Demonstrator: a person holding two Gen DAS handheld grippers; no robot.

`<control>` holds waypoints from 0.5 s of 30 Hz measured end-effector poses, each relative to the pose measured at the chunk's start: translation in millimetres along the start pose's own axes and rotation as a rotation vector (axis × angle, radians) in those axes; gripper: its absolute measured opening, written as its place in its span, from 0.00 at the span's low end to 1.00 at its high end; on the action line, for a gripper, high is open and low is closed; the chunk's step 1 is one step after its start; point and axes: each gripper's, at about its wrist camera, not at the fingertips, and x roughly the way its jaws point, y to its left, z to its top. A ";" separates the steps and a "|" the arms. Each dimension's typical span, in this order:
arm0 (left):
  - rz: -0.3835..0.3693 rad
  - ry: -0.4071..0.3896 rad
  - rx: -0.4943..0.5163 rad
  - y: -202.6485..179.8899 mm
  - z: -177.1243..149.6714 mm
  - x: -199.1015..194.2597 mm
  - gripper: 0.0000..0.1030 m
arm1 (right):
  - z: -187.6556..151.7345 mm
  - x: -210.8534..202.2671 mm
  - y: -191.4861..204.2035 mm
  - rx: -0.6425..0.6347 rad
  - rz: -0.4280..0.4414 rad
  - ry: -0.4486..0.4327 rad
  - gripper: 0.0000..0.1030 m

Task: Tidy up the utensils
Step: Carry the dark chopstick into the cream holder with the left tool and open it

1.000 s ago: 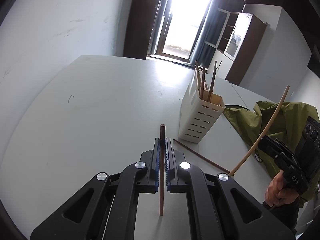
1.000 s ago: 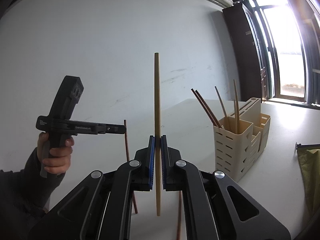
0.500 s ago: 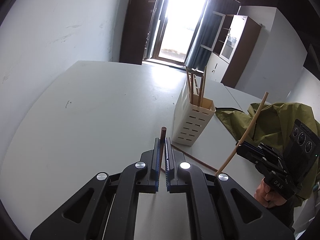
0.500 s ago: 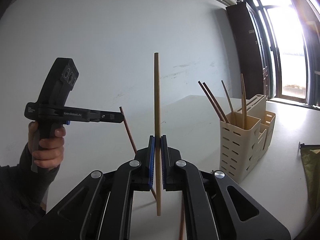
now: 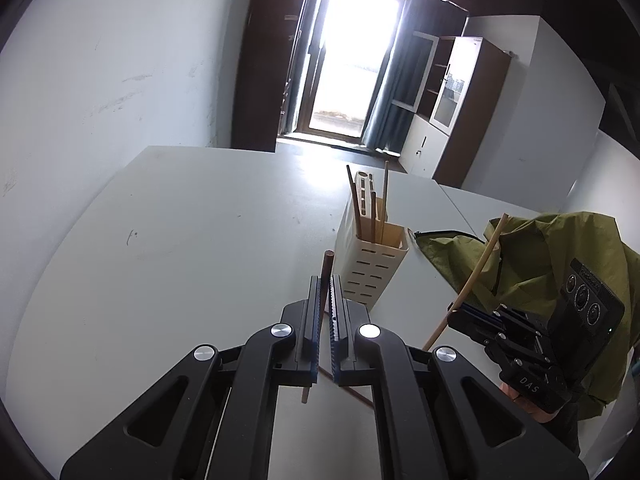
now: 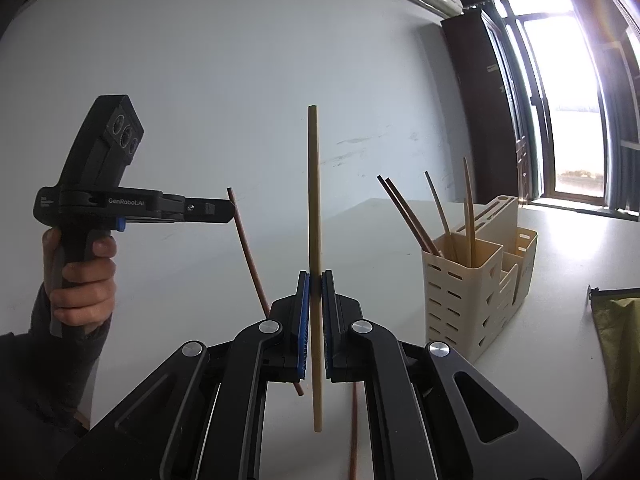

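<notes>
My left hand-held gripper (image 5: 324, 308) pinches a dark chopstick (image 5: 325, 276) and my right hand-held gripper (image 6: 315, 304) pinches a pale chopstick (image 6: 313, 200), both clear of the bench (image 5: 180, 240). The dark one sits tilted; I judge it could catch the holder (image 5: 370, 264) rim or knock the sticks already inside.

Chopsticks (image 6: 438, 216) stand in the holder (image 6: 460, 304) on the table (image 5: 180, 240).

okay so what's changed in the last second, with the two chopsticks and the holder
The left gripper has lifted its dark chopstick clear of the table. The right gripper kept still, jaws clamped on the light chopstick. The holder and its chopsticks are unchanged.
</notes>
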 end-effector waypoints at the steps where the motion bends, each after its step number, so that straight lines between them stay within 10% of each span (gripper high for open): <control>1: -0.004 0.000 0.002 -1.8 2.9 -0.9 0.03 | -0.1 -0.3 -1.3 0.002 -0.003 0.000 0.06; 11: 0.013 -0.046 0.065 -31.2 23.1 -11.3 0.02 | 5.9 -17.3 -16.5 0.027 -0.028 -0.036 0.06; 13: 0.037 -0.006 0.071 -26.9 13.4 10.8 0.25 | 7.7 -22.2 -20.3 0.037 -0.030 -0.049 0.06; 14: 0.047 0.021 0.078 -23.2 6.9 27.6 0.59 | 8.2 -24.0 -21.7 0.039 -0.033 -0.054 0.07; 15: 0.065 0.040 0.084 -18.5 -1.2 46.6 0.71 | 8.7 -25.9 -23.3 0.039 -0.038 -0.058 0.07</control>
